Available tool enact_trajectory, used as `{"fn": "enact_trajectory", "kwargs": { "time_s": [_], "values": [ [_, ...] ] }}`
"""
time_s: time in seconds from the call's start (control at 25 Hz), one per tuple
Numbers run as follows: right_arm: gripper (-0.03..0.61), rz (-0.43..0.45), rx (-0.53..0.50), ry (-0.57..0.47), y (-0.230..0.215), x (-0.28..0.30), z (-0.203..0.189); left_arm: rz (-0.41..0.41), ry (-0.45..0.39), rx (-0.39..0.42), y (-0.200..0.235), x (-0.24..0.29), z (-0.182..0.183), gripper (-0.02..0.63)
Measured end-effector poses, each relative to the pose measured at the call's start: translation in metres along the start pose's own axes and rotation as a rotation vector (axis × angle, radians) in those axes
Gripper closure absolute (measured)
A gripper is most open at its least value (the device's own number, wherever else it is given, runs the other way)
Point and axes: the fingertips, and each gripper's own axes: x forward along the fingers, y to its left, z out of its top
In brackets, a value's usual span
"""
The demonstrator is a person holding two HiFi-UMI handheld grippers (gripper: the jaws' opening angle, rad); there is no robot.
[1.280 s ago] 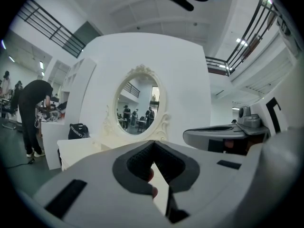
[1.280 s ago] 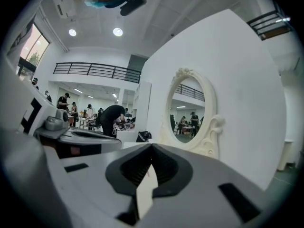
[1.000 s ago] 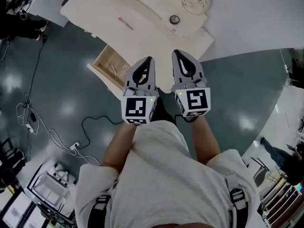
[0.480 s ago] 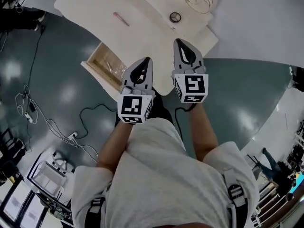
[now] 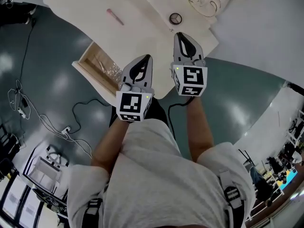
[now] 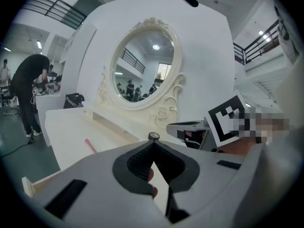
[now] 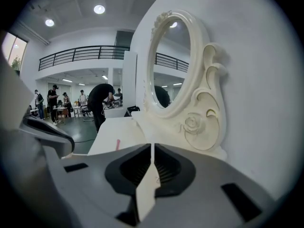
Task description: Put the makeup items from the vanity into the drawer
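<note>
The left gripper [image 5: 147, 57] and the right gripper [image 5: 180, 35] are both closed, jaw tips meeting, over the vanity's [image 5: 147, 13] front edge. The drawer [image 5: 92, 79] stands pulled out at the left. Beyond lie 2 items: a pink stick [image 5: 114, 17] toward the left edge, and a small round item [image 5: 175, 18] near the mirror [image 5: 204, 4] at the back.

On the vanity [image 5: 142, 30], a stick [image 5: 114, 17] lies left of a small round case [image 5: 175, 18], both before the mirror [image 6: 145, 63]. The open drawer [image 5: 96, 58] juts from the vanity's front left.
</note>
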Motion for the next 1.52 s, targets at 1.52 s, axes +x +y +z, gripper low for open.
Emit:
{"fn": "enact_trajectory", "kwargs": {
  "time_s": [1.52],
  "values": [
    [0.354,-0.06,-0.001,0.374,-0.03,0.099,-0.055,0.113,0.02,-0.031,0.049,-0.005,-0.008,0.609]
  ]
}}
